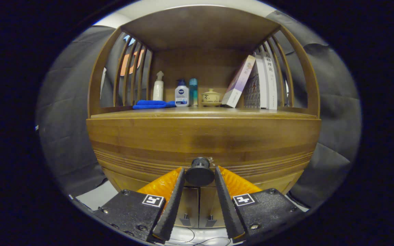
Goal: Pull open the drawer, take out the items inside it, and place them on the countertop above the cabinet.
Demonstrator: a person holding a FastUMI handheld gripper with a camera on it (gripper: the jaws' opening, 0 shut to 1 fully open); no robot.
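Note:
A wooden cabinet fills the scene, with a wide drawer front that sits flush and closed. A dark round knob sticks out from the drawer's lower middle. My gripper has its two fingers on either side of this knob, and both fingertips touch its rim. The countertop runs just above the drawer, under a slatted wooden shelf frame. What the drawer contains is hidden.
On the countertop stand a folded blue cloth, a white pump bottle, a white and blue bottle, a teal bottle, a lidded cup and leaning books. Two lower cabinet doors sit below the drawer.

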